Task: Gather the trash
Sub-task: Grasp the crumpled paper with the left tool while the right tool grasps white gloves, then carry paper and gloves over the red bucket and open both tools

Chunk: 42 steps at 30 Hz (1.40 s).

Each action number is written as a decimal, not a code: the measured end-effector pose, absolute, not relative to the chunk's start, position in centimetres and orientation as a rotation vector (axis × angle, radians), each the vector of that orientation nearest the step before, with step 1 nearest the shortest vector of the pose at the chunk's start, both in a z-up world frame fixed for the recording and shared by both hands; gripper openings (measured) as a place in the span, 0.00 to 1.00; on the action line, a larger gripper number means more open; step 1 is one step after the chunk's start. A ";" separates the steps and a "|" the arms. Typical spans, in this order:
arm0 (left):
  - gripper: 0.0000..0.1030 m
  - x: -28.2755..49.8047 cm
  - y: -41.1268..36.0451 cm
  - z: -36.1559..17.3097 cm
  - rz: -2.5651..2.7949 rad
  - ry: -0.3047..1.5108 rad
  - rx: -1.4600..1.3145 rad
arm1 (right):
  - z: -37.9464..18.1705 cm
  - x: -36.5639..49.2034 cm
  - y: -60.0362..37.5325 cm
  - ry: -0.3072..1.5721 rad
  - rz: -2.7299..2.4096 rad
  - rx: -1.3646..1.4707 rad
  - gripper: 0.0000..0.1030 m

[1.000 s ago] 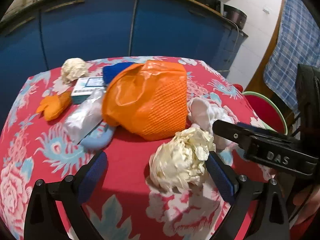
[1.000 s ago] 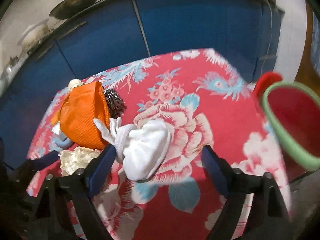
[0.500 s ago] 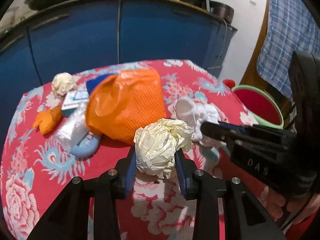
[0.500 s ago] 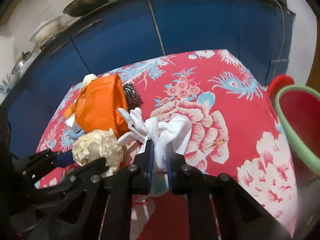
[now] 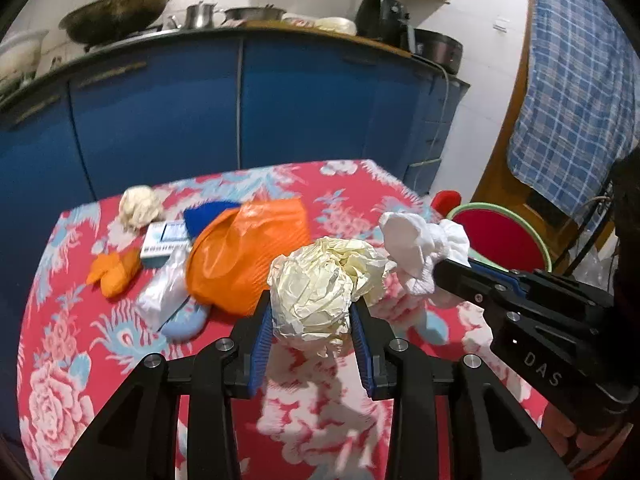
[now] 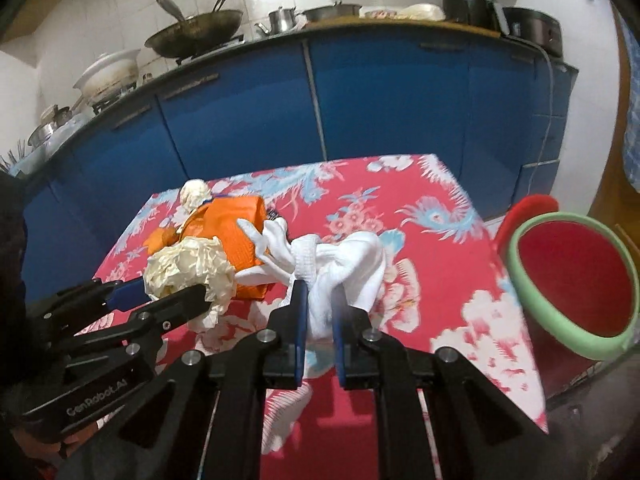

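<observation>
Nearest the left wrist camera, the left tongs (image 5: 314, 322) are pinching a crumpled cream paper ball (image 5: 324, 288) between their blue pads, the ball bulging above the fingers and hanging clear of the desk (image 5: 120, 360), which is wearing a red floral cloth. Just to its right, the right tongs (image 6: 318, 312) are squeezing a bunched white glove (image 6: 344, 276), their pads pressed nearly together on the fabric, with the glove's fingers splaying out toward the left in the right wrist view. Both sets of tongs are sitting side by side, and the paper ball and the glove are almost touching in the left wrist view. Behind them, an orange plastic bag (image 5: 248, 256) is lying on the cloth, with a clear plastic wrapper (image 5: 164, 292) and a pale blue object (image 5: 186, 322) resting against its left side. Further left, a small orange piece (image 5: 114, 274) is lying beside a flat white and blue box (image 5: 166, 240), and a blue item (image 5: 208, 216) is peeking out behind the bag. Near the far edge, a second crumpled paper ball (image 5: 140, 206) is sitting on the cloth. Off the right side of the desk, a red bin with a green rim (image 6: 572, 280) is standing open, well apart from both held items. Beyond it all, blue cabinets (image 6: 380, 96) are running under a worktop where a wok (image 6: 196, 34) and pots are resting.
</observation>
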<state>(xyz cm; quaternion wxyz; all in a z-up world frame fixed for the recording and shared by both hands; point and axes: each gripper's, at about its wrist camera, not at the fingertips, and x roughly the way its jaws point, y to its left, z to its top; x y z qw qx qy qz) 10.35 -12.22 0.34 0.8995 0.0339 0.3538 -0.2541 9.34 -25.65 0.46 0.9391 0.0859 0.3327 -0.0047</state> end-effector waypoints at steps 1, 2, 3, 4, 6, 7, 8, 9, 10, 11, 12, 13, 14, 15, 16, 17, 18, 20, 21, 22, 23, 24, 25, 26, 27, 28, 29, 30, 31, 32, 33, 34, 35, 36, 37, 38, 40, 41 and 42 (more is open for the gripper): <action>0.36 10.2 -12.6 0.6 -0.533 0.727 0.071 | 0.8 9.0 -25.8 0.671 -0.020 0.175 0.13; 0.36 10.0 -12.8 0.8 -0.539 0.722 0.072 | 1.0 8.7 -26.0 0.665 -0.029 0.174 0.13; 0.36 9.8 -13.1 1.0 -0.545 0.716 0.073 | 1.2 8.3 -26.2 0.658 -0.042 0.171 0.13; 0.36 9.6 -13.5 1.2 -0.552 0.710 0.075 | 1.5 7.9 -26.5 0.651 -0.056 0.167 0.13; 0.36 9.1 -14.2 1.4 -0.565 0.703 0.076 | 1.9 7.3 -26.9 0.642 -0.074 0.164 0.13; 0.36 8.9 -14.6 1.5 -0.574 0.702 0.077 | 2.1 6.9 -27.2 0.637 -0.083 0.163 0.13; 0.36 8.7 -15.0 1.6 -0.585 0.702 0.079 | 2.3 6.7 -27.4 0.633 -0.091 0.162 0.13; 0.36 8.5 -15.5 1.6 -0.595 0.703 0.082 | 2.4 6.3 -27.7 0.629 -0.101 0.160 0.13; 0.36 8.3 -15.9 1.7 -0.600 0.702 0.085 | 2.5 6.0 -28.0 0.624 -0.113 0.160 0.13; 0.36 8.1 -16.4 1.8 -0.606 0.697 0.088 | 2.6 5.7 -28.2 0.622 -0.122 0.161 0.13; 0.36 8.0 -16.9 1.9 -0.614 0.694 0.090 | 2.6 5.4 -28.5 0.621 -0.132 0.164 0.13; 0.36 7.8 -17.4 2.0 -0.622 0.692 0.091 | 2.7 5.1 -28.8 0.621 -0.142 0.166 0.13; 0.36 7.7 -17.8 2.1 -0.629 0.689 0.092 | 2.7 4.7 -29.3 0.619 -0.156 0.166 0.13; 0.36 7.5 -18.4 2.2 -0.634 0.684 0.098 | 2.8 4.5 -29.6 0.617 -0.167 0.165 0.13; 0.36 7.5 -18.8 2.2 -0.637 0.681 0.103 | 2.9 4.1 -30.0 0.614 -0.182 0.164 0.13; 0.36 7.4 -19.4 2.2 -0.644 0.680 0.108 | 2.9 3.8 -30.4 0.611 -0.195 0.165 0.13; 0.36 7.4 -20.1 2.2 -0.654 0.682 0.112 | 2.9 3.6 -30.7 0.610 -0.204 0.168 0.13; 0.36 7.2 -21.1 2.1 -0.674 0.683 0.122 | 2.9 3.1 -31.4 0.608 -0.222 0.174 0.13; 0.36 7.2 -21.8 2.0 -0.684 0.683 0.129 | 2.9 2.9 -31.7 0.607 -0.233 0.176 0.13; 0.36 7.2 -22.2 2.0 -0.692 0.683 0.132 | 2.9 2.6 -32.3 0.606 -0.247 0.180 0.13; 0.36 7.1 -22.7 1.9 -0.701 0.688 0.133 | 2.9 2.5 -32.6 0.605 -0.253 0.182 0.13; 0.36 7.1 -23.3 1.8 -0.716 0.692 0.133 | 2.9 2.3 -33.0 0.605 -0.261 0.184 0.13; 0.36 7.1 -23.7 1.8 -0.722 0.694 0.134 | 2.9 2.1 -33.5 0.605 -0.273 0.187 0.13; 0.36 7.0 -24.2 1.7 -0.734 0.695 0.136 | 2.8 2.1 -33.9 0.606 -0.281 0.191 0.13; 0.36 6.9 -24.8 1.6 -0.744 0.692 0.143 | 2.8 2.0 -34.2 0.606 -0.286 0.194 0.13; 0.36 6.9 -25.2 1.5 -0.752 0.689 0.152 | 2.8 1.9 -34.7 0.605 -0.293 0.199 0.13; 0.36 6.9 -25.6 1.4 -0.757 0.688 0.159 | 2.7 1.8 -35.2 0.608 -0.303 0.206 0.13; 0.36 7.0 -26.1 1.4 -0.764 0.689 0.163 | 2.6 1.8 -35.5 0.610 -0.308 0.211 0.13; 0.36 7.1 -26.6 1.2 -0.774 0.691 0.164 | 2.4 1.8 -36.0 0.613 -0.312 0.218 0.13; 0.36 7.2 -27.2 1.1 -0.788 0.695 0.163 | 2.2 1.8 -36.4 0.615 -0.315 0.227 0.13; 0.36 7.3 -27.6 1.1 -0.798 0.696 0.162 | 2.0 1.9 -36.8 0.617 -0.317 0.235 0.13; 0.36 7.5 -28.1 1.0 -0.808 0.695 0.164 | 1.9 1.9 -37.1 0.617 -0.318 0.241 0.13; 0.36 7.6 -28.7 1.0 -0.815 0.694 0.170 | 1.6 2.0 -37.6 0.618 -0.320 0.249 0.13; 0.36 7.7 -29.2 1.0 -0.822 0.693 0.176 | 1.5 2.0 -38.0 0.620 -0.323 0.254 0.13; 0.36 7.8 -29.9 0.9 -0.832 0.693 0.182 | 1.4 2.1 -38.2 0.621 -0.327 0.259 0.13; 0.36 7.9 -30.6 0.8 -0.840 0.694 0.190 | 1.2 2.1 -38.8 0.621 -0.328 0.265 0.13; 0.36 8.1 -32.1 0.6 -0.851 0.695 0.208 | 1.1 2.1 -39.4 0.618 -0.338 0.266 0.13; 0.36 8.2 -32.5 0.5 -0.857 0.695 0.213 | 1.1 2.1 -39.9 0.618 -0.345 0.267 0.13; 0.36 8.3 -33.2 0.4 -0.864 0.697 0.218 | 1.1 2.1 -40.4 0.615 -0.350 0.273 0.13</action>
